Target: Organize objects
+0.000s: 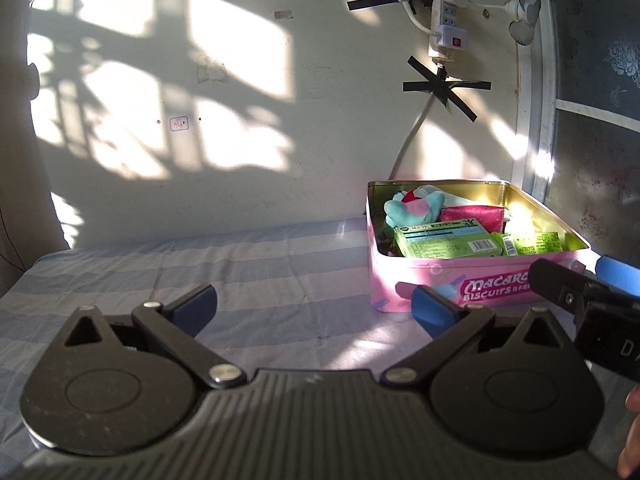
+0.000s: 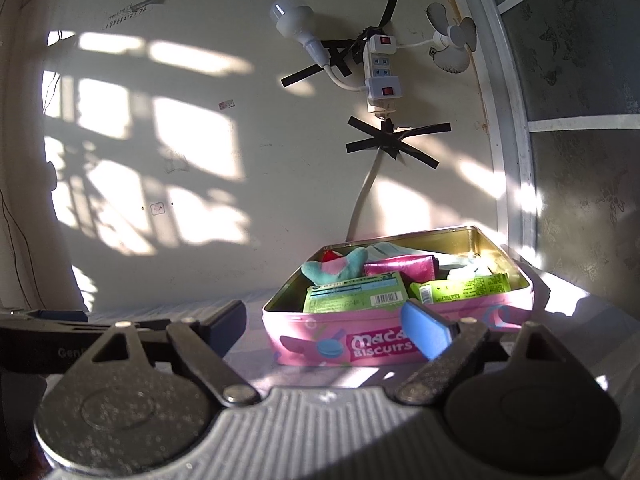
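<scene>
A pink "Macaron Biscuits" tin [image 1: 424, 280] stands open on the striped bedsheet [image 1: 240, 272] at the right, against the wall. Inside lie a teal plush toy [image 1: 412, 208], a magenta pouch [image 1: 472, 218], a green box [image 1: 444, 242] and a green packet [image 1: 536, 242]. My left gripper [image 1: 316, 308] is open and empty, low over the sheet, left of the tin. My right gripper [image 2: 332, 328] is open and empty, just in front of the tin [image 2: 312, 340]; its right fingertip [image 2: 426, 332] overlaps the tin's front wall. The right gripper also shows at the left wrist view's right edge [image 1: 580, 292].
A power strip [image 2: 380, 76] with cable is taped to the wall above the tin, a bulb [image 2: 292, 20] and small fan [image 2: 448, 40] beside it. A window frame [image 2: 516, 160] runs down the right. Striped sheet stretches left of the tin.
</scene>
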### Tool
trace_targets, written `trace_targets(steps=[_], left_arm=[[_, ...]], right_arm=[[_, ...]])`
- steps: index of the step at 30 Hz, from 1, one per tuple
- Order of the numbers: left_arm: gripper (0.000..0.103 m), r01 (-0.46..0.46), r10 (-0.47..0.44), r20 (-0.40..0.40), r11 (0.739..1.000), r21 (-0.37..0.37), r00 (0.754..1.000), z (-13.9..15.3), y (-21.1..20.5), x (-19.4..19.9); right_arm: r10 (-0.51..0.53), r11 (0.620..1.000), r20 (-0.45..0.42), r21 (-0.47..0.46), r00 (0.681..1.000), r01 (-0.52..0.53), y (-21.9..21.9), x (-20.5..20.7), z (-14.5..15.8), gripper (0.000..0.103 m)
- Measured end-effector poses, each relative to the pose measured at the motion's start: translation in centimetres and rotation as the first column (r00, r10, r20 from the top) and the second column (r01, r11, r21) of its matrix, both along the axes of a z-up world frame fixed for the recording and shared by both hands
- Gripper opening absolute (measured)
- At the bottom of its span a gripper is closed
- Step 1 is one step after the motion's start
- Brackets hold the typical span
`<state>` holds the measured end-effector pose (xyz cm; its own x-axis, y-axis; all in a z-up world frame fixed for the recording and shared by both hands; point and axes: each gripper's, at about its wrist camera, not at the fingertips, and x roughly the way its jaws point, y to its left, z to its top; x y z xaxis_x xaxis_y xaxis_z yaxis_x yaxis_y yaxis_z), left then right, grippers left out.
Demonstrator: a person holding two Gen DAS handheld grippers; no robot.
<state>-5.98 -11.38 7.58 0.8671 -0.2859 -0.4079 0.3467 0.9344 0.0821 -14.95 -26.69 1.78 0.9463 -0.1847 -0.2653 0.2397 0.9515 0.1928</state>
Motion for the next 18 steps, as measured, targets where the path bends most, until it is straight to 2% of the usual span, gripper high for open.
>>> trace_targets(steps=[3, 8, 18], left_arm=[[0.103, 0.003, -0.003, -0.002, 1.000, 0.008, 1.000, -0.1, -0.1, -0.4], [0.103, 0.010, -0.010, -0.064, 1.000, 0.005, 0.998, -0.5, -0.4, -0.3], [0.103, 0.014, -0.014, -0.119, 1.000, 0.002, 0.993, -1.2, -0.8, -0.5]], right_arm=[[-0.004, 1.000, 0.001, 0.002, 1.000, 0.004, 0.0, -0.1, -0.1, 0.088], [-0.014, 1.000, 0.004, 0.006, 1.000, 0.014, -0.3, -0.4, -0.1, 0.089], [-0.028, 0.999, -0.006, 0.029, 1.000, 0.029, -0.8, -0.5, -0.7, 0.089]])
